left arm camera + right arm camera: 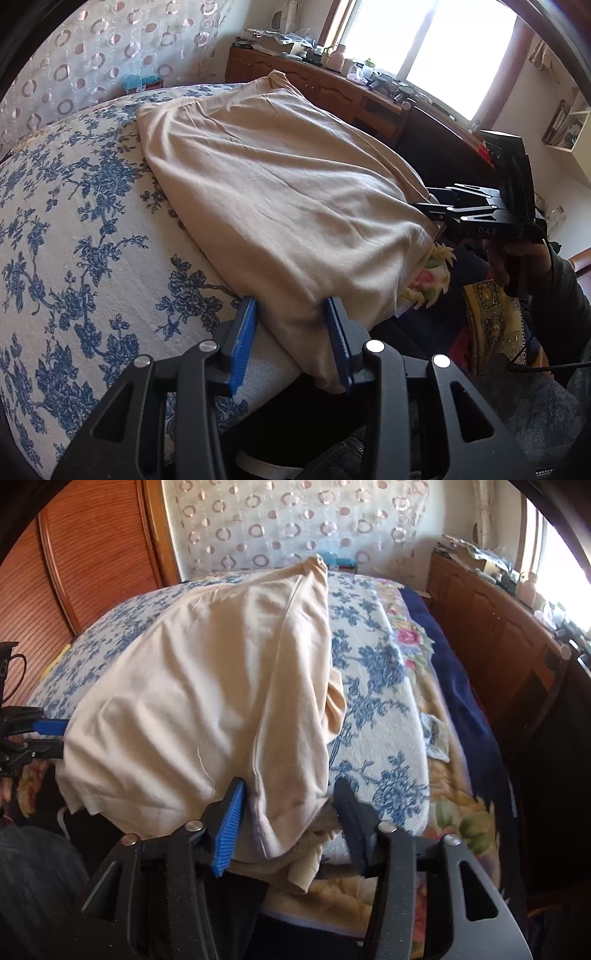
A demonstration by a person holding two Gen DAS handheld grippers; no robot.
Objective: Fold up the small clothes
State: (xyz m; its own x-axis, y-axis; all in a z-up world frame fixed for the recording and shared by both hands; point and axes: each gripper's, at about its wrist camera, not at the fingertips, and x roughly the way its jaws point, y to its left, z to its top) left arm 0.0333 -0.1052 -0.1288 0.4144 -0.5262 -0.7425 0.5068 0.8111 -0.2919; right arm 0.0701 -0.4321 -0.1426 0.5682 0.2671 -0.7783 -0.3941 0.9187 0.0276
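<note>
One beige garment (273,192) lies on the bed (74,229), its near edge at the bed's front. Two hand-held grippers work it: the left hand-held gripper (291,343) has its jaws apart astride the near left corner, and the right hand-held gripper (291,819) stands apart astride the bunched right corner. To fold cleanly, each should close on all layers at its corner, then both lift evenly together.

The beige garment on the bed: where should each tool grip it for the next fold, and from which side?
Grip the beige garment at its two near hem corners, coming in from the bed's near edge. There the cloth overhangs the floral bedspread, so fingers fit around it; the left tool and right tool already straddle those corners.
</note>
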